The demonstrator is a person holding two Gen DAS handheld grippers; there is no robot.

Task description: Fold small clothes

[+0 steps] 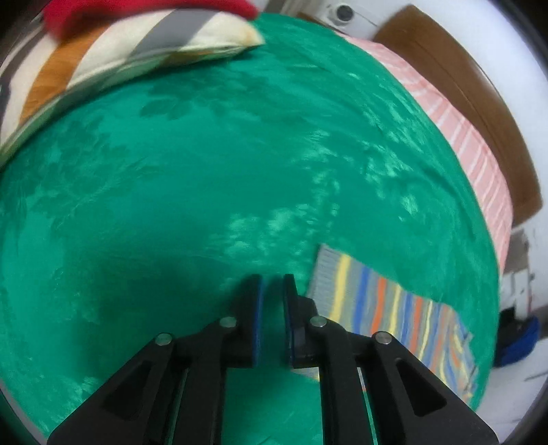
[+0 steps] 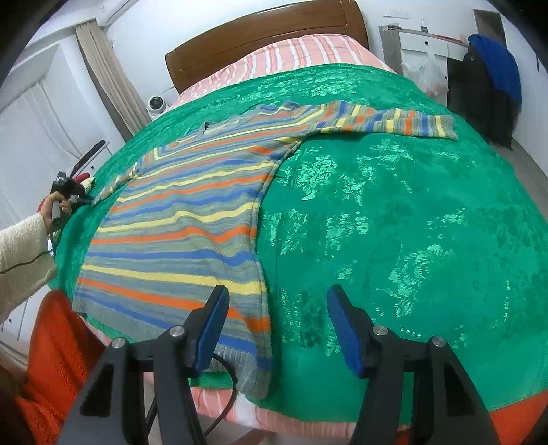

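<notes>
A knit sweater (image 2: 178, 222) striped in grey, blue, yellow and orange lies flat on the green bedspread (image 2: 411, 222). One sleeve (image 2: 394, 121) stretches out to the far right. My right gripper (image 2: 277, 297) is open and empty above the sweater's near right hem corner. In the left wrist view the other sleeve (image 1: 387, 308) lies just right of my left gripper (image 1: 273, 284). Its jaws stand a narrow gap apart with only bedspread (image 1: 171, 205) showing between them. From the right wrist view, a hand (image 2: 48, 205) holds that left gripper (image 2: 78, 198) at the sleeve's end.
A striped pillow (image 1: 137, 44) with something red (image 1: 137, 10) on it lies beyond the left gripper. A wooden headboard (image 2: 260, 37) and a pink striped sheet (image 2: 291, 51) are at the bed's far end. Orange cloth (image 2: 58, 342) hangs at the near left edge.
</notes>
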